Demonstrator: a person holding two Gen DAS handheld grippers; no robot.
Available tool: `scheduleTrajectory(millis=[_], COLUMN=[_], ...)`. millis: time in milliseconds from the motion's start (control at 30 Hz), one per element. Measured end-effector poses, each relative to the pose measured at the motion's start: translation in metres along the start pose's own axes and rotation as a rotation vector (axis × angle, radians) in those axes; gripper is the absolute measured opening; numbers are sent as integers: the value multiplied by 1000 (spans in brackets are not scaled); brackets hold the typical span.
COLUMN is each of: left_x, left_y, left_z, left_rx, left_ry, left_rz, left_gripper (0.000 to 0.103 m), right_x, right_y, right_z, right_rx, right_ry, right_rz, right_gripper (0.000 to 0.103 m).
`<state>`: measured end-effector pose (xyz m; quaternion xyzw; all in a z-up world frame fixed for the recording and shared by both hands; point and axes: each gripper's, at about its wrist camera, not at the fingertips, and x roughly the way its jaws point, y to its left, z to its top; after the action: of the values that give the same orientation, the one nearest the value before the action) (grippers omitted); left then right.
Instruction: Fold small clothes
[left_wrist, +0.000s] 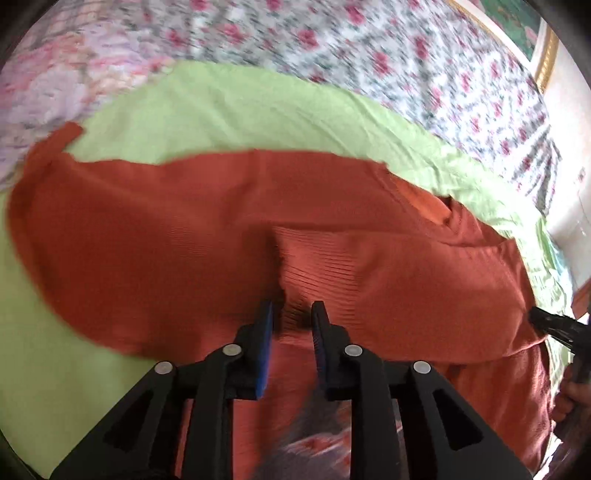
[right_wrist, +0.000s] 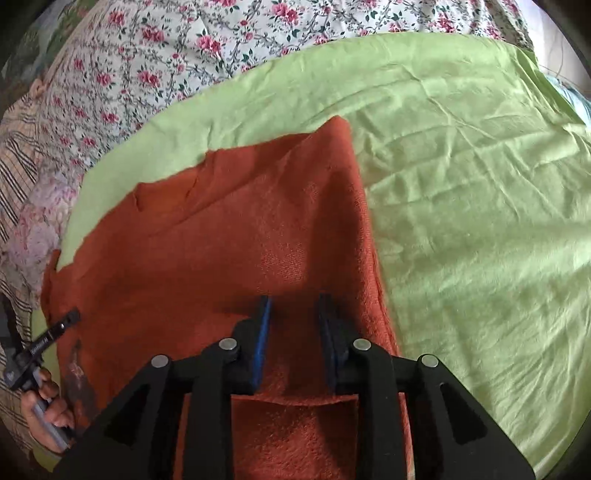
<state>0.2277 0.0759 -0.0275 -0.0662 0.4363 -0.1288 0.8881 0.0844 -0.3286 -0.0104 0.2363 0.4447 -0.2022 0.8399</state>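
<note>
A rust-orange knit garment (left_wrist: 184, 229) lies spread on a light green cloth (left_wrist: 240, 107). My left gripper (left_wrist: 292, 314) is shut on a raised, ribbed fold of the garment, which bunches between the blue pads. In the right wrist view the same garment (right_wrist: 221, 240) lies under my right gripper (right_wrist: 294, 306), whose fingers stand apart over the cloth near its right edge, with the fabric flat below them. The right gripper's tip (left_wrist: 546, 321) shows at the right edge of the left wrist view. The left gripper (right_wrist: 55, 332) shows at the left edge of the right wrist view.
The green cloth (right_wrist: 461, 221) covers a bed with a floral sheet (right_wrist: 166, 55). A striped and a pale flowered fabric (right_wrist: 22, 192) lie at the left. A gold-framed picture (left_wrist: 543, 44) and a white wall stand at the far right.
</note>
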Motion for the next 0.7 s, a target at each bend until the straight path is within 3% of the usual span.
scheduleTrajectory(millis=[33,100,333,400,500,700], left_x=[-6,-17,-37,-37,-21,39], left_y=[9,34,132,160,192,245], left_z=[1,5,45,66,102,154], left_rx=[-11,-51,-171,-184,-180,-171], left_ry=[-12,-36,-102,-114,-108,9], left_rz=[11,34,272,341,426,565], left_gripper=[24,37,66,82,83,83], right_x=[-5,-16,-27,-25,-24,-14], right_y=[3,11,46,51,55,62], right_z=[0,-6,-32,-37,-44,-46], right_rx=[4,-10,-76,-87,-90,-72], right_ry=[2,-3,42,65,96,129], right_rz=[30,98,213,227,242,251], right_gripper=[30,34,50,50,50,50])
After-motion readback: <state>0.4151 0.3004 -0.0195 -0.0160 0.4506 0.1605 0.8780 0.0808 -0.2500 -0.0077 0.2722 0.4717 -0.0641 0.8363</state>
